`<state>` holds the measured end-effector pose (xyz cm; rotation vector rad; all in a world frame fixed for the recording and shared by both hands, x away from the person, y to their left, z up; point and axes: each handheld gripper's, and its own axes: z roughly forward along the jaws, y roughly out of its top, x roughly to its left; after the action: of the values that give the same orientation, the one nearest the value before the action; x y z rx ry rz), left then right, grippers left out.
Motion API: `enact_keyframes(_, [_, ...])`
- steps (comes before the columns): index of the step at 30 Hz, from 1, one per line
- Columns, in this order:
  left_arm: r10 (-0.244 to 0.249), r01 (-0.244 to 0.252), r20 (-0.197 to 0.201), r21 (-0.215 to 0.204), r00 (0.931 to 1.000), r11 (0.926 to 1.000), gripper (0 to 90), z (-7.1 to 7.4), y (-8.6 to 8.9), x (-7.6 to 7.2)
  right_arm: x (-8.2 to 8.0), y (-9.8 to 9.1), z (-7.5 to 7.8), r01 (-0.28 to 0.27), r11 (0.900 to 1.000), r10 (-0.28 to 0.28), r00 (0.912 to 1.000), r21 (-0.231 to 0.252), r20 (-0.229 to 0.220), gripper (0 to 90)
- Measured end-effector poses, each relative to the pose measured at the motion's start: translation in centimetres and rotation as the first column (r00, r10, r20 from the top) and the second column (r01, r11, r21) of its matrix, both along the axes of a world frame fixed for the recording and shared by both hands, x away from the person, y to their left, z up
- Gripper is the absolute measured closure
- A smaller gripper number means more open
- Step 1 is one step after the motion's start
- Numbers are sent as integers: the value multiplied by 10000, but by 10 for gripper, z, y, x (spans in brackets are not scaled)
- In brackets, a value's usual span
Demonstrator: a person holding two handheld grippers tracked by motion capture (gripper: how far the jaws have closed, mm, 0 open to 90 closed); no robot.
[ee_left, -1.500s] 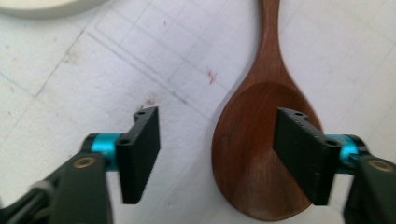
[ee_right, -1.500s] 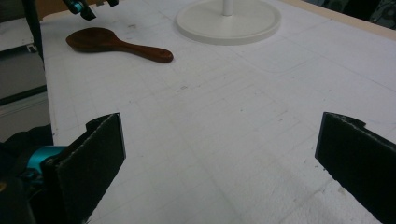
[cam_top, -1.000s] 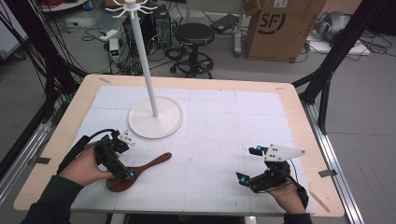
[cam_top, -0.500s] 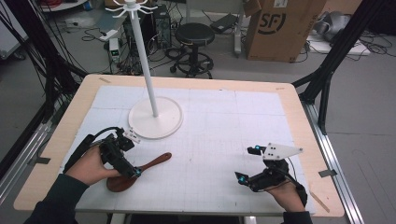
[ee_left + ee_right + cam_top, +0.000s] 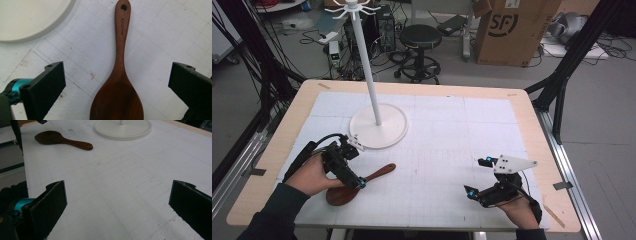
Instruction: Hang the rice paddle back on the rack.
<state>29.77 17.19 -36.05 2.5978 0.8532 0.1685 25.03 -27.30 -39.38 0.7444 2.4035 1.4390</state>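
Left gripper view — spoon between hand-held gripper jaws.

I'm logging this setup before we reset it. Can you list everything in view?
wooden spoon: one, dark brown, flat on the mat near the front left corner, between the open jaws of the left tongs
hanger stand: one, white, round base on the mat behind the spoon, tall pole with hooks on top
mat: one, white with a grid, covering the table
table: one, light wood
stool: one, black, on the floor behind the table
cardboard box: one, brown, on the floor behind
left tongs: black, open
right tongs: black, open, over bare mat
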Motion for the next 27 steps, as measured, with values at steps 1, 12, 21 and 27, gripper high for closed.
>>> enact_keyframes(1, [-11, 11, -3, 44, 10000, 10000, 16, 0, -1, 0, 0, 0, 0, 2, 10000, -2, 10000, -42, 22, 3])
enact_keyframes(12, [59, -60, 13, 360, 10000, 9993, 16, 3, -10, 2, 0, 4, -2, -180, 9996, 181, 9998, -238, 38, 3])
enact_keyframes(21, [168, -141, -355, 748, 9992, 9971, 31, -6, -16, 8, 2, 5, -1, -268, 9995, 268, 9996, -186, 33, 3])
enact_keyframes(27, [0, 67, -599, 1106, 9982, 9938, 92, -11, -19, 13, 4, 5, -2, -284, 9993, 286, 9996, -222, 66, 3])
